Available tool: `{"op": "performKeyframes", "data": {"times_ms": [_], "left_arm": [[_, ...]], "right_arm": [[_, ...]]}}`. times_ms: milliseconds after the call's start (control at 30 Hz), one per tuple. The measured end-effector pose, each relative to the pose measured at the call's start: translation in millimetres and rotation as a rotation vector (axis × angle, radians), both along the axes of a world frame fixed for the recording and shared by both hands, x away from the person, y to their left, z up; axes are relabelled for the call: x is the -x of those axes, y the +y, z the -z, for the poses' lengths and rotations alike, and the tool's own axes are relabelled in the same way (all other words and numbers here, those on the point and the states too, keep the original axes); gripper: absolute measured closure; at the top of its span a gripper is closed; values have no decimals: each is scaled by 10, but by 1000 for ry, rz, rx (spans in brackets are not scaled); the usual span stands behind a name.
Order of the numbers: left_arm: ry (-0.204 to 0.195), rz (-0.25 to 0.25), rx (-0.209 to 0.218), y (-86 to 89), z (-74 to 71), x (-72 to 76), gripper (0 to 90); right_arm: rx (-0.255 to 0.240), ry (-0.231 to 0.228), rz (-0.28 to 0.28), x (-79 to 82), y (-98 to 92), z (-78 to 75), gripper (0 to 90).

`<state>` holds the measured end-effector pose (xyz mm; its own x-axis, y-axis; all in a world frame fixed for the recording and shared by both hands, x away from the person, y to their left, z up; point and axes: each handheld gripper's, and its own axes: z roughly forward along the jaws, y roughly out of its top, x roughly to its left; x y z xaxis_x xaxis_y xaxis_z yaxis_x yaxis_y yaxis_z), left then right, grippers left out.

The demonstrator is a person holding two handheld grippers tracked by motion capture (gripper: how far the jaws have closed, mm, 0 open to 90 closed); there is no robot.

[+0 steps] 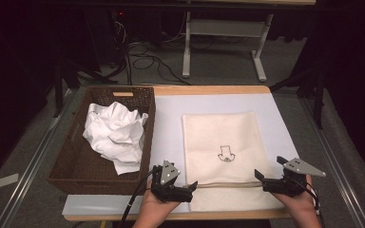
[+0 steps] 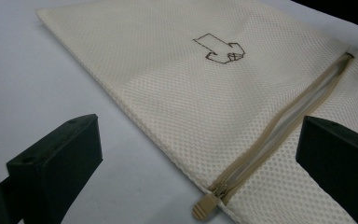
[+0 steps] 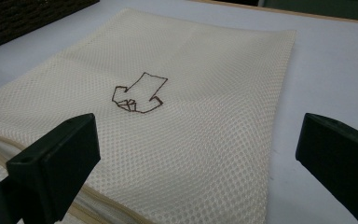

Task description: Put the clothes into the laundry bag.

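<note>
Both grippers open at mesh bag; zipper pull half cut off

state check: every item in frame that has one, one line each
mesh bag: flat on the table, not held
zipper: looks partly open, pull at the near-left corner
basket: upright, holding cloth
white cloth: crumpled in the basket
left tool: open, at the bag's left corner
right tool: open, at the right corner

- A brown wicker basket stands at the table's left side.
- Crumpled white cloth lies inside it.
- A pale sheet covers the wooden table.
- Cables trail across the floor beyond.
</note>
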<state>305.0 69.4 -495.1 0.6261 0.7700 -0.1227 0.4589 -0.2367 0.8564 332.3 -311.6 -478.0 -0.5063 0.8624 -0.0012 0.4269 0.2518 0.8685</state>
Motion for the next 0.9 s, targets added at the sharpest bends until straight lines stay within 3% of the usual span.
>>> {"op": "performKeyframes", "data": {"times_ms": [167,200,300,433,533,633,733,900], "left_arm": [[37,33,-21,-51,34,9,74],[37,33,-21,-51,34,9,109],[85,55,-14,-75,118,-11,202],[117,96,-51,-152,214,1,310],[121,122,-76,-229,250,29,341],[102,111,-115,-270,265,69,349],[95,89,-157,-268,284,81,428],[79,69,-158,-260,300,104,548]], "right_arm": [[3,10,-4,-9,7,11,4],[4,9,-4,-12,7,13,4],[6,10,-10,-18,10,20,5],[12,16,-18,-23,24,29,6],[26,19,-23,-26,34,37,6],[25,19,-16,-20,25,34,6],[26,17,-11,-24,10,33,7],[14,10,-11,-20,-10,18,10]]}}
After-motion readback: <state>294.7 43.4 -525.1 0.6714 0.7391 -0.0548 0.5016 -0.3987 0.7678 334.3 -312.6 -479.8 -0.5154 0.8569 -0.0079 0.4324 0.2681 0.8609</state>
